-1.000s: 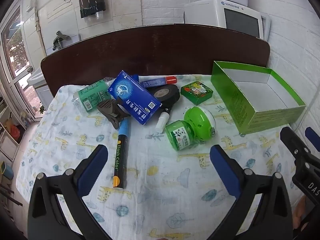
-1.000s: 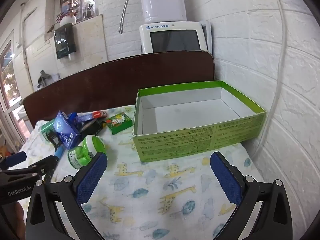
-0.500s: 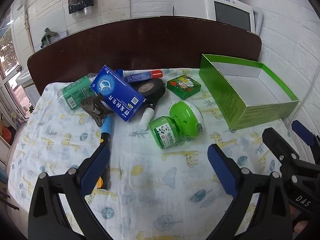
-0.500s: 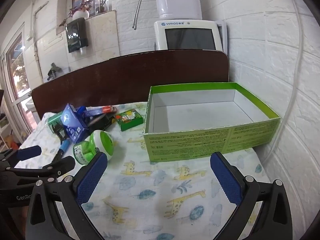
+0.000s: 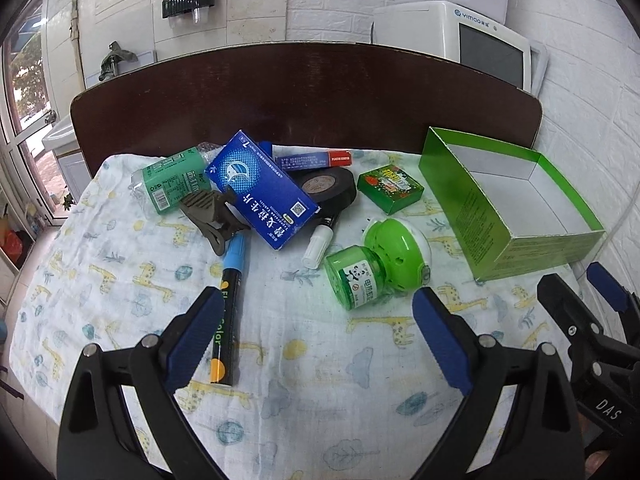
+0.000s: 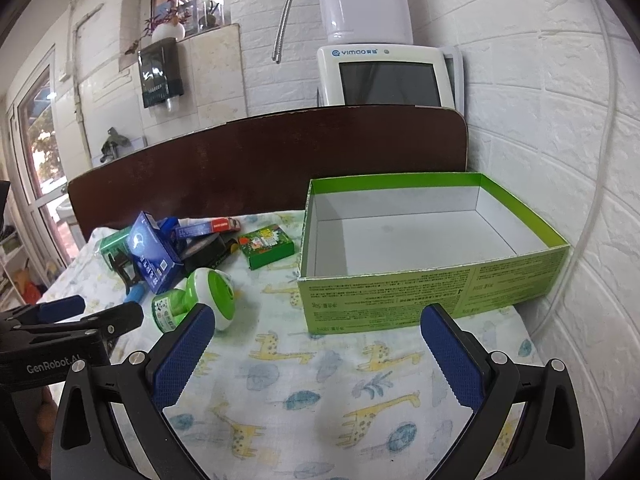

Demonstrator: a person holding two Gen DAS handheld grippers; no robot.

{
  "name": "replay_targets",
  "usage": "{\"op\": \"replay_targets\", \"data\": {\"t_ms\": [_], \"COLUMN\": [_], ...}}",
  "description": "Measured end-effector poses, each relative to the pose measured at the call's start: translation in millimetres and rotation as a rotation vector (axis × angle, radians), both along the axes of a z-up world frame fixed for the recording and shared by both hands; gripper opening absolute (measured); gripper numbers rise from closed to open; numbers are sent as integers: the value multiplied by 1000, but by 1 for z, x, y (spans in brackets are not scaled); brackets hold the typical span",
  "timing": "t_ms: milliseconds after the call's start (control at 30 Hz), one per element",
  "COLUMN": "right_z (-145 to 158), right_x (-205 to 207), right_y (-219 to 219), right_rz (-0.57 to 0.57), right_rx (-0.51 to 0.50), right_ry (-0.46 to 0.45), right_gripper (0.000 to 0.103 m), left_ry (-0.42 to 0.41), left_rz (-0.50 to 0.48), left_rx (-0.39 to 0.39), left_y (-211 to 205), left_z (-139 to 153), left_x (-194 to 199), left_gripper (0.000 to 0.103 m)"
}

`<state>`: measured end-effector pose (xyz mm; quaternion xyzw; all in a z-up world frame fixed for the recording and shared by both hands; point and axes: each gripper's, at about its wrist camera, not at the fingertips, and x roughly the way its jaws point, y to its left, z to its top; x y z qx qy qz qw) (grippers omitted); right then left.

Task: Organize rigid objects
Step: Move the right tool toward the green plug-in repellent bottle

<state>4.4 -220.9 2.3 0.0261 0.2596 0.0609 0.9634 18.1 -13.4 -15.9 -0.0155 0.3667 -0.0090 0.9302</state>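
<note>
A pile of objects lies on the giraffe-print cloth: a blue box (image 5: 262,188), a green carton (image 5: 174,184), a black clip (image 5: 212,220), a black marker with a blue cap (image 5: 228,308), a black tape roll (image 5: 326,188), a small green box (image 5: 390,188) and a green mosquito-repellent bottle (image 5: 372,268). An open, empty green box (image 5: 512,196) stands at the right, also in the right wrist view (image 6: 428,256). My left gripper (image 5: 320,336) is open above the cloth, near the marker and the bottle. My right gripper (image 6: 316,356) is open in front of the green box.
A dark wooden board (image 5: 304,92) stands behind the table. A white brick wall (image 6: 560,160) is close on the right. A white appliance with a screen (image 6: 384,76) sits behind the board. The table's left edge drops toward a window area (image 5: 24,120).
My left gripper has moved forward and lower toward the pile, so the marker now lies by its left finger. My right gripper has shifted slightly left; the green box sits further right in its view.
</note>
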Motion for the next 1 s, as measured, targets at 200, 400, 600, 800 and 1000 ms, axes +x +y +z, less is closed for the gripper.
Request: {"op": "replay_targets", "data": {"t_ms": [200,400,600,800,1000], "right_z": [-1,0,2,4,0], "right_x": [0,-1,1,-3,-1], "right_y": [1,2,3,10,20], "right_rz": [7,14,31,63,138], "right_rx": [10,12,23,12,19], "right_ry": [5,7,5,-8,29], "right_gripper": [103,103,103,89,53], "left_ry": [4,4,32,30,49], "left_rz": [12,5,-3,-7,-22], "left_rx": [13,26,12,23,0], "left_y": [5,1,-1,-1,3], "left_z": [-3,-5,-11,-13,-17], "left_x": [1,2,5,4,7], "left_gripper": [95,97,97,97,96]}}
